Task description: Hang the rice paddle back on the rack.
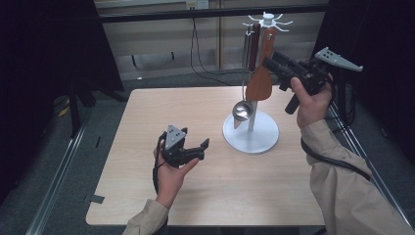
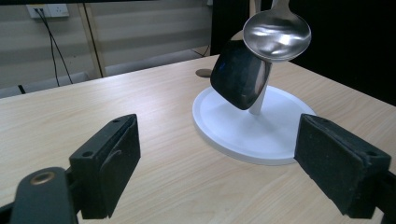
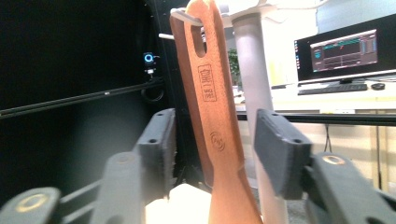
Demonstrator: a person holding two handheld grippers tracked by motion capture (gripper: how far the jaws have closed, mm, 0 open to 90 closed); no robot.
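A white utensil stand [image 1: 250,132] sits on the right half of the wooden bench [image 1: 147,112], its round base flat on the top and its post rising to a ring of hooks [image 1: 268,19]. Three utensils hang from it. The wooden spatula [image 1: 261,73] hangs by the slot in its handle from a hook on the stand's right side, blade down, clear of the base. Beside it, to the left, hangs a steel ladle [image 1: 242,108] with a dark wooden grip, its bowl just above the base. In the left gripper view a dark, glossy blade of a third utensil [image 2: 240,74] hangs behind the ladle's bowl, in front of the post.

The right gripper [image 1: 270,62], held up in the person's right hand [image 1: 311,100], is level with the spatula's handle. In the right gripper view its jaws stand apart on either side of the handle, with a gap on each side and neither pad pressing the wood.

The left gripper [image 1: 201,146] lies in the left hand [image 1: 171,171] low over the middle of the bench, jaws wide apart with nothing between them, aimed at the stand's base and well short of it. Past the bench's far edge, cables hang down a pale wall.
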